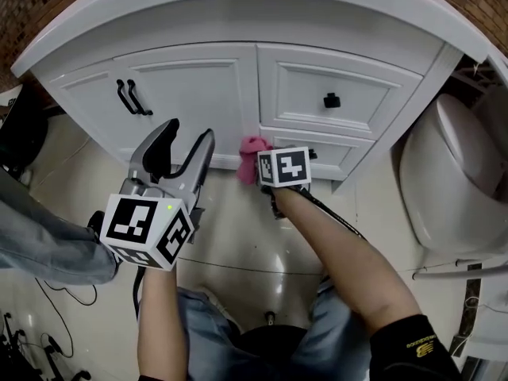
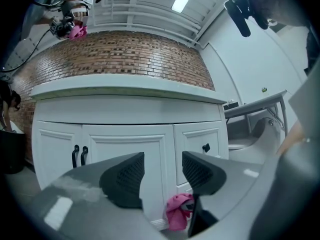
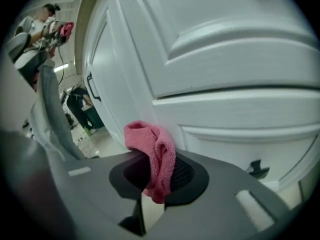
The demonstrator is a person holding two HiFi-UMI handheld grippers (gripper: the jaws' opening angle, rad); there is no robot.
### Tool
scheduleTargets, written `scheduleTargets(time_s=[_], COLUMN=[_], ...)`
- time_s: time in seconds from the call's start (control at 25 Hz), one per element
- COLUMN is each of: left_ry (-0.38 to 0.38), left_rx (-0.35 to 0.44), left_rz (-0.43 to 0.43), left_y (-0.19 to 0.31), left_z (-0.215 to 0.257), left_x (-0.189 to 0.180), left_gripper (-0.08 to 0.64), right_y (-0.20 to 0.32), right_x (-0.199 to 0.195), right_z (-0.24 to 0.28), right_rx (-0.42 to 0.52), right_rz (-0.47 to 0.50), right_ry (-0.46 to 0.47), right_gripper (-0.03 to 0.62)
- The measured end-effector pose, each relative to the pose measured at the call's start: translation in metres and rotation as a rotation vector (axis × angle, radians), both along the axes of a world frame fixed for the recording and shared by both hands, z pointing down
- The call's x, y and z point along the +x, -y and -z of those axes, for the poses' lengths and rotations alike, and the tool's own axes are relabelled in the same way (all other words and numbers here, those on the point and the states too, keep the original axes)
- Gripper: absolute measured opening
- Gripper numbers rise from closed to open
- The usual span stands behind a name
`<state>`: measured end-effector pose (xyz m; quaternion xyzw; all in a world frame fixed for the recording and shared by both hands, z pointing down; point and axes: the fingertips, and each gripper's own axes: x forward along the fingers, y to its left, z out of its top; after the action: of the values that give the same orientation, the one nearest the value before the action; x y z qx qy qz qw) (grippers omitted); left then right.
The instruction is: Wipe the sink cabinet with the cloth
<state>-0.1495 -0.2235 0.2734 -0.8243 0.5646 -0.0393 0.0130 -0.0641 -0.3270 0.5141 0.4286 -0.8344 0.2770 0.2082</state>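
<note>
Right forearm is stretched toward 12 o'clock; right gripper [image 3: 159, 173] is clamped on crumpled pink terry cloth [image 1: 252, 155] at base of white panelled sink cabinet [image 1: 198, 94]; left gripper [image 1: 189, 133], at cloth's 8 o'clock, is held with jaws spread, empty

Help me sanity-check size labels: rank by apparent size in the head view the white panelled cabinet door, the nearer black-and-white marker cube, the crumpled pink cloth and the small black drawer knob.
1. white panelled cabinet door
2. nearer black-and-white marker cube, enlarged by nearness to the camera
3. crumpled pink cloth
4. small black drawer knob
</note>
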Motion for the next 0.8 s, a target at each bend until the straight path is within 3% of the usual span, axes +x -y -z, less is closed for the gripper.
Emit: scheduleTargets(time_s=[0.12, 0.24, 0.44, 0.64, 0.72, 0.8], left_ry=[-0.017, -0.016, -0.026, -0.006, 0.000, -0.001], left_rx=[0.007, 0.014, 0.012, 0.029, 0.022, 0.018], left_rz=[-0.020, -0.045, -0.087, -0.125, -0.120, -0.113], left_y=[0.000, 0.002, 0.004, -0.001, -0.001, -0.002], left_z=[0.001, 0.004, 0.005, 0.008, 0.005, 0.005], left_x=[0.007, 0.016, 0.036, 0.059, 0.061, 0.059], left_gripper=[0.235, 0.235, 0.235, 0.235, 0.235, 0.235], right_y=[-0.001, -0.006, -0.008, -0.011, -0.015, -0.021], right_x=[0.021, 0.062, 0.172, 0.282, 0.310, 0.308], right_z=[0.001, -0.003, -0.005, -0.008, -0.008, -0.012], right_rx=[0.064, 0.071, 0.066, 0.023, 0.006, -0.015], right_rz=[0.073, 0.066, -0.074, -0.309, -0.383, -0.380], right_ry=[-0.131, -0.191, -0.227, -0.313, -0.325, -0.291], right_gripper=[0.057, 0.057, 0.057, 0.055, 0.055, 0.055])
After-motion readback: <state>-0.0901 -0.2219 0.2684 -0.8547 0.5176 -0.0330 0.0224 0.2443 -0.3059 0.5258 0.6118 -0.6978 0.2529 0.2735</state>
